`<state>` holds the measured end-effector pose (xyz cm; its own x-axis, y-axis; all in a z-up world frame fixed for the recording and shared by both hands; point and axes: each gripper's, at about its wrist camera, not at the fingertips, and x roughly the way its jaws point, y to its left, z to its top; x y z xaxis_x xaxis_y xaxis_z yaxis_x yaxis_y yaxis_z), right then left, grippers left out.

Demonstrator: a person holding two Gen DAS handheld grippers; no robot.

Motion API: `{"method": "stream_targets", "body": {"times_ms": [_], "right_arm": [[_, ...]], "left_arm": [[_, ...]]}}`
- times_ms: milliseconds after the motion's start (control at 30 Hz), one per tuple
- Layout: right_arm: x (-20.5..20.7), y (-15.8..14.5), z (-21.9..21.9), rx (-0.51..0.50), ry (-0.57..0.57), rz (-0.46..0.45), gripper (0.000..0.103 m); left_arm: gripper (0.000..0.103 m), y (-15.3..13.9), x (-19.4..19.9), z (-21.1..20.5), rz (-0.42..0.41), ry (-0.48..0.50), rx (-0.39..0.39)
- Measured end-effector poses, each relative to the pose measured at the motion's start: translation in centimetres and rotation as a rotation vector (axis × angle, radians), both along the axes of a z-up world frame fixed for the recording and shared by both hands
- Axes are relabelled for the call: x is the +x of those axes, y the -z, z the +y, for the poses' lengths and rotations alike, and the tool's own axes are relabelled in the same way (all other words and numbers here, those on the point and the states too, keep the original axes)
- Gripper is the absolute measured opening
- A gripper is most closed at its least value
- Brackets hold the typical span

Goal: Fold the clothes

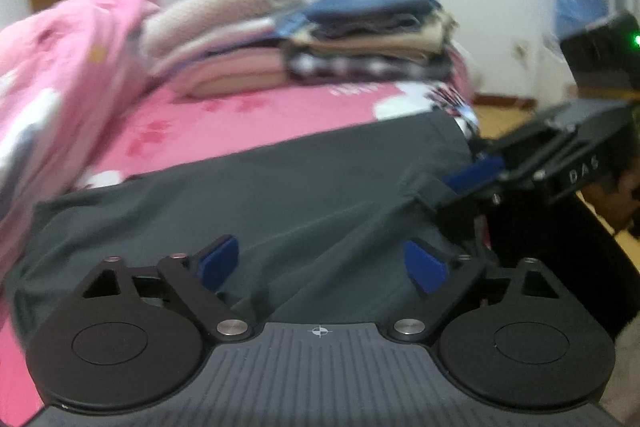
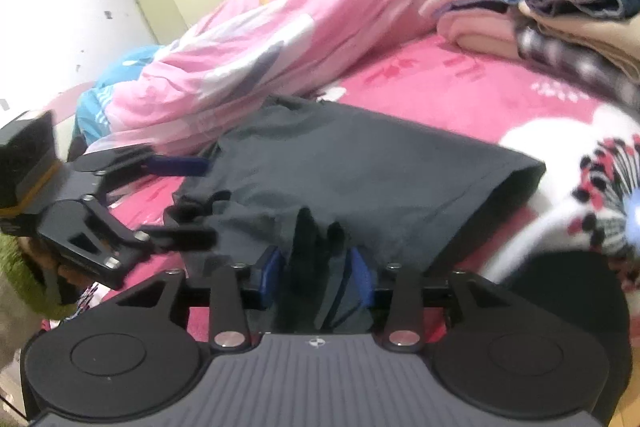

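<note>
Left gripper (image 1: 322,265): black linkage arms showing silver pivot screws, blue finger pads (image 1: 218,263), grey ribbed body bearing a crosshair mark. Right gripper (image 2: 316,277) looking identical; white "DAS" lettering and a glowing green light showing on it.

Bare pink bedsheet (image 1: 256,115) is lying open between the dark grey garment (image 1: 280,195) and the stack of folded clothes (image 1: 320,43), leaving a gripper room to pass. The rumpled pink quilt (image 2: 248,39) is walling off one long side, and the stack is blocking the far end. Past the garment's other edge the mattress is dropping away to what is probably bare floor (image 1: 504,119), though blur is hiding detail.
</note>
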<state>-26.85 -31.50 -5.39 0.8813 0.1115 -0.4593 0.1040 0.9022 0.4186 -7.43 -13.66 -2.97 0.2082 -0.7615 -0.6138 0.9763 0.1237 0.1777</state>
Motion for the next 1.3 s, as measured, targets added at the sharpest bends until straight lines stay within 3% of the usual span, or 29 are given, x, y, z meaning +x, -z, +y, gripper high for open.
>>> {"method": "stream_targets", "body": {"times_ms": [100, 233, 333, 400, 500, 633, 767, 867, 1033, 1200, 1267, 1300], "right_arm": [[0.4, 0.1, -0.6, -0.001, -0.022, -0.018, 0.043], [1.2, 0.6, -1.5, 0.029, -0.070, -0.040, 0.039], [1.5, 0.7, -1.7, 0.041, -0.122, -0.059, 0.029], [1.4, 0.7, -1.8, 0.039, -0.150, -0.070, 0.015], [1.0, 0.3, -1.8, 0.035, -0.207, -0.113, 0.009], [0.4, -0.7, -1.7, 0.005, -0.324, -0.181, 0.008], [0.7, -1.9, -1.7, -0.002, -0.472, -0.250, 0.008], [1.4, -2.5, -1.2, -0.038, -0.541, -0.247, 0.008], [1.6, -3.3, -0.6, -0.063, -0.593, -0.256, 0.008], [1.3, -3.6, -1.4, 0.007, -0.503, -0.272, 0.011], [0.8, -3.6, -2.4, 0.070, -0.425, -0.281, 0.020], [0.3, -3.6, -3.2, 0.117, -0.368, -0.292, 0.033]], "left_arm": [[0.068, 0.7, 0.4, -0.9, 0.014, 0.054, 0.056], [0.066, 0.9, 0.4, -1.6, 0.016, 0.125, 0.088], [0.067, 0.7, 0.3, -1.9, 0.032, 0.168, 0.091], [0.067, 0.5, 0.2, -2.0, 0.031, 0.199, 0.097], [0.067, 0.2, -0.3, -2.2, 0.026, 0.256, 0.109], [0.064, -0.3, -1.5, -1.8, 0.014, 0.345, 0.111], [0.051, -0.3, -3.0, -1.2, -0.044, 0.394, 0.115], [0.042, -0.5, -3.8, -0.5, -0.072, 0.399, 0.101], [0.012, -0.9, -5.0, 0.4, -0.108, 0.383, 0.054], [0.006, -1.3, -4.6, 0.6, -0.066, 0.282, -0.021], [0.005, -1.5, -3.8, 0.5, -0.029, 0.207, -0.045], [0.005, -1.7, -3.3, 0.4, -0.009, 0.172, -0.055]]}}
